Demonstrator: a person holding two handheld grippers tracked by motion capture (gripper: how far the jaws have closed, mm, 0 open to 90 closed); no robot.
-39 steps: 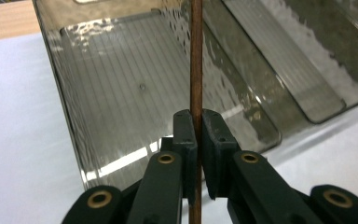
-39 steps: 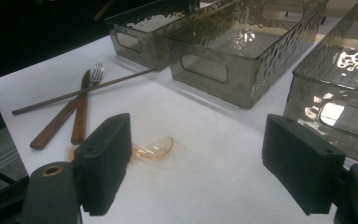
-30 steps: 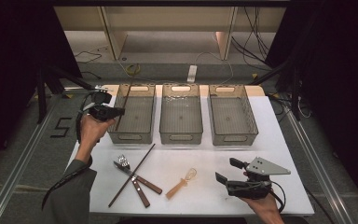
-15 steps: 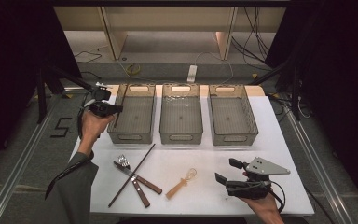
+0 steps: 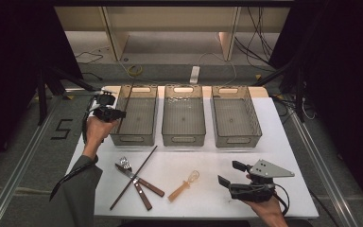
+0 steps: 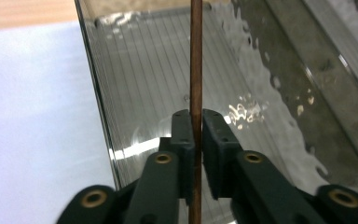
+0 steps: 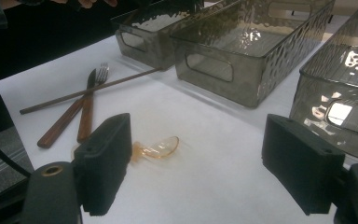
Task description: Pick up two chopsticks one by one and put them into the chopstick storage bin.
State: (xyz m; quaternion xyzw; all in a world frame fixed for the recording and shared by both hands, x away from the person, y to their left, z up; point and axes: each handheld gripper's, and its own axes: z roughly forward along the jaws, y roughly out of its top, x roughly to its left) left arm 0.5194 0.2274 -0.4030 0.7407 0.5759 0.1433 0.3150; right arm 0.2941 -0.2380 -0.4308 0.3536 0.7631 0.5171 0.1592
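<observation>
A person at a white table [image 5: 274, 142] works two hand-held grippers over a scatter of cutlery. The left gripper [image 6: 196, 123], held at the left bin [image 5: 134, 116] of three clear bins, has its jaws nearly together with a thin brown chopstick [image 6: 196, 60] standing between the pads; the jaws have just been opening a little, and a sliver of gap shows on either side of the stick, so the pads no longer press on it. In the left gripper view the chopstick runs straight up the frame, over the ribbed floor of that bin and just inside its wall. From above, the left gripper [image 5: 108, 112] sits at the bin's outer edge, the hand [image 5: 96, 130] behind it. The right gripper [image 5: 236, 177] rests low near the table's front right corner, its jaws spread wide around nothing. On the table before the bins lie a second chopstick [image 5: 133, 178], a fork [image 5: 137, 174] and a knife [image 5: 137, 189] with wooden handles crossed beneath it, and a translucent amber spoon [image 5: 183, 186], which the right gripper view shows just beyond its left jaw. The middle bin [image 5: 184, 120] and right bin [image 5: 234, 120] stand beside the first.
</observation>
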